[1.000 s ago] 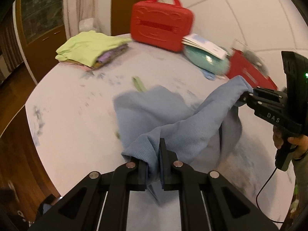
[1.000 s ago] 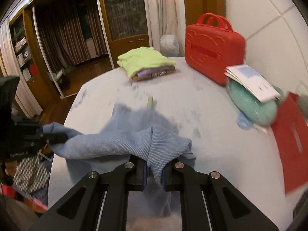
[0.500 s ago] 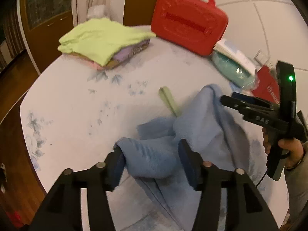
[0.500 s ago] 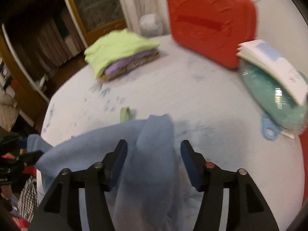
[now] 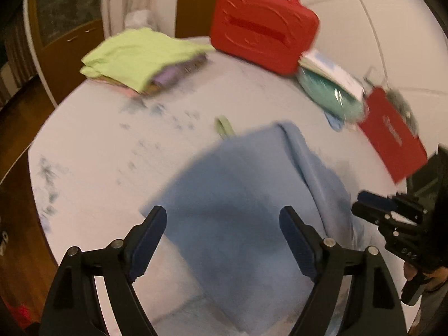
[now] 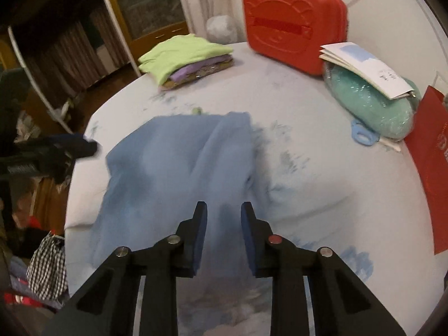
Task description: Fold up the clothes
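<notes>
Currently, the light blue ribbed-fabric garment (image 5: 246,196) lies loosely spread on the round white surface with a faint blue floral print (image 5: 106,151), with a raised fold running along its right side in the left wrist view.

Left gripper (image 5: 222,225): the jaws stand wide and are opening. The cloth lies beneath and between them, and the pads do not press on it.

Right gripper (image 6: 224,217): the jaws stand at a narrow gap and are closing. The blue garment (image 6: 179,162) lies below the gap; no cloth is pinched between the pads.

A small pale green strip (image 5: 224,126) lies on the surface, touching the far edge of the garment. Farther back, a stack of folded clothes topped by a lime-green piece (image 6: 184,53) rests near the surface's rim. A red hard-shell carry case with handles (image 6: 294,22) stands upright at the back. Beside it lies a mint-green pouch (image 6: 372,103) with white papers (image 6: 364,67) on top, and a flat red paper bag (image 6: 431,154) lies at the right.
</notes>
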Action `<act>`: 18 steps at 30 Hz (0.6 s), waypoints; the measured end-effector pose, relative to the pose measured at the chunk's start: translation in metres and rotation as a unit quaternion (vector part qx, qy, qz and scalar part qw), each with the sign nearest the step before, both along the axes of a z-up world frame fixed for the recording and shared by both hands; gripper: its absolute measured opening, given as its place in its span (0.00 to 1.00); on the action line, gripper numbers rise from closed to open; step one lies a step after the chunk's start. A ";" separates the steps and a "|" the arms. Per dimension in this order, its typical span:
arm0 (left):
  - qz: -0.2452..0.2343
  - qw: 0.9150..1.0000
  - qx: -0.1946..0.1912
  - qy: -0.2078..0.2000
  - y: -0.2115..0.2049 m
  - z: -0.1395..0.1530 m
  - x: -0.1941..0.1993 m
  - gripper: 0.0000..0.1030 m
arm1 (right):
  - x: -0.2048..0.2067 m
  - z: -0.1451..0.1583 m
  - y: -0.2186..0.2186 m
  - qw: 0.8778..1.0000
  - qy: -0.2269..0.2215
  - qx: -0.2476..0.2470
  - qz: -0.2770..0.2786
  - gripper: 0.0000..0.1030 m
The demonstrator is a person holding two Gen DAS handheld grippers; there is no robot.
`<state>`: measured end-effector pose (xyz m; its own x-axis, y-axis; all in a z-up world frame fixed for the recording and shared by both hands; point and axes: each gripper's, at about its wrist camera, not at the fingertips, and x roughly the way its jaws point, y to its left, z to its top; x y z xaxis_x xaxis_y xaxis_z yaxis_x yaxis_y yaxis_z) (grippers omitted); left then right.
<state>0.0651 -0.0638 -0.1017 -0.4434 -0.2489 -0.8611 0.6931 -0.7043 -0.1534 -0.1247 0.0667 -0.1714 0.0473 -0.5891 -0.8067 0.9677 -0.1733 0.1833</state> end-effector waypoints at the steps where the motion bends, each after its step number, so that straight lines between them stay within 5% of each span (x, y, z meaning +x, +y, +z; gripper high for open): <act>1: -0.008 1.000 0.001 -0.006 0.009 -0.006 -0.003 0.80 | 0.004 -0.001 0.002 1.000 -0.015 -0.003 0.012 0.24; 6: -0.042 0.998 0.013 -0.041 0.041 -0.035 -0.011 0.80 | 0.028 -0.030 -0.004 0.996 -0.001 0.049 0.070 0.22; 9: -0.043 0.995 -0.006 -0.088 0.048 -0.059 -0.009 0.80 | 0.000 -0.057 0.001 0.993 0.066 0.102 0.007 0.24; 11: -0.031 0.995 0.012 -0.099 0.044 -0.074 -0.003 0.80 | -0.030 -0.063 0.012 0.994 0.016 0.100 -0.042 0.35; 18: -0.014 0.999 0.014 -0.036 0.062 -0.044 0.019 0.81 | -0.026 -0.034 0.047 0.998 -0.006 0.030 -0.051 0.41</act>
<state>0.0841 -0.0014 -0.1459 -0.3855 -0.2127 -0.8979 0.6839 -0.7191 -0.1233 -0.1511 0.1136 -0.2053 -0.0009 -0.5417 -0.8406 0.9425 -0.2813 0.1803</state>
